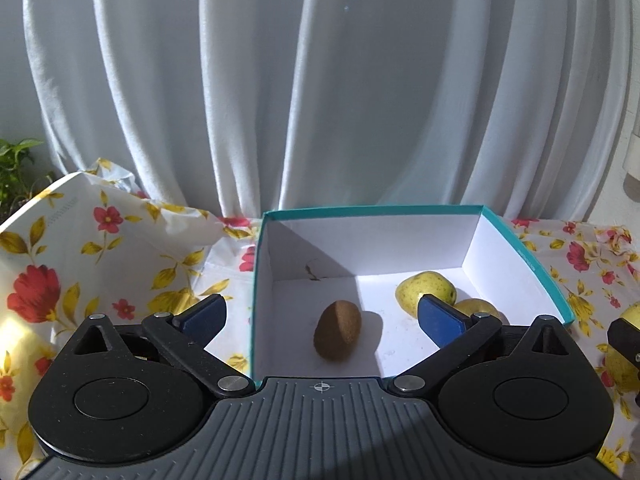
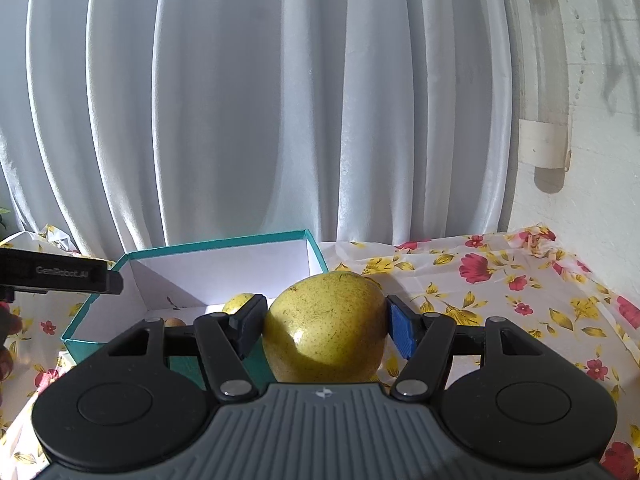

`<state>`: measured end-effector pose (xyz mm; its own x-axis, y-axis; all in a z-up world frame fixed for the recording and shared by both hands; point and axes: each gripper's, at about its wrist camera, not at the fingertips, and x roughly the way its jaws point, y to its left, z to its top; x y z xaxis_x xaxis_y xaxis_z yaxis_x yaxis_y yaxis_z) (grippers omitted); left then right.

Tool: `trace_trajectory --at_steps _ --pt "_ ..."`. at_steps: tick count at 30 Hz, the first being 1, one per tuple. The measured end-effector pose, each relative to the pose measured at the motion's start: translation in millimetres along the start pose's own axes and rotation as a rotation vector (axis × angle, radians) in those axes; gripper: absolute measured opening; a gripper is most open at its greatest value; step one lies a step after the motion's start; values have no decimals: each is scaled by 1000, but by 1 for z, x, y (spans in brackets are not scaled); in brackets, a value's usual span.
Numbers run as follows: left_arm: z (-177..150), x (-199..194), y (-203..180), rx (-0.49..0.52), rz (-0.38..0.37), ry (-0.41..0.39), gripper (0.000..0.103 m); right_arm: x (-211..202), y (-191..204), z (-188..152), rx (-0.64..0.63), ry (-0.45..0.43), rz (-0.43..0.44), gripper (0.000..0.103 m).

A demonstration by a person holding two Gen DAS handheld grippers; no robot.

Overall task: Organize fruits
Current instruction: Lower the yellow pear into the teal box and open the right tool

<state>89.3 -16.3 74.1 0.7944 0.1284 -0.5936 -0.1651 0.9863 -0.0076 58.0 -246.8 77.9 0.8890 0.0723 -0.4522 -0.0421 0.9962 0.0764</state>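
Left fingers: spread wide, empty — kiwi loose in box
Right fingers: clamped on pear, beside box
Pear: probably heavy, smooth, bruisable — best gripped at widest girth

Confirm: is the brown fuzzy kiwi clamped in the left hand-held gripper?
No, the brown fuzzy kiwi lies free inside the teal cardboard box, below the open left hand-held gripper.

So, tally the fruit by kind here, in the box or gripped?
Kiwi: 1, in the box
Yellow pears: 3, two in the box, one held by the right gripper
Total: 4
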Motion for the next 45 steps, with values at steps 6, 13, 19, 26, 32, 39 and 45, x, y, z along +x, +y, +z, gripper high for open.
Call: trace_trajectory --at_steps 6,13,19,26,32,39,45 --pt "-17 -14 17 -23 16 59 103 3 4 5 -22 -13 23 64" --pt "-29 -32 21 -34 14 51 103 24 13 10 -57 -12 47 64" --pt "-29 -38 30 -92 4 49 103 52 31 11 -112 -16 75 64" --pt "-33 -38 51 -173 36 78 103 96 46 4 -160 5 73 64" --pt "-35 -40 58 -198 47 70 103 128 52 -8 -168 94 91 64" --pt "-36 -36 54 -187 48 91 103 136 47 -17 -164 127 96 64" --pt "-38 -35 49 -181 40 105 103 124 40 -9 -167 86 74 83"
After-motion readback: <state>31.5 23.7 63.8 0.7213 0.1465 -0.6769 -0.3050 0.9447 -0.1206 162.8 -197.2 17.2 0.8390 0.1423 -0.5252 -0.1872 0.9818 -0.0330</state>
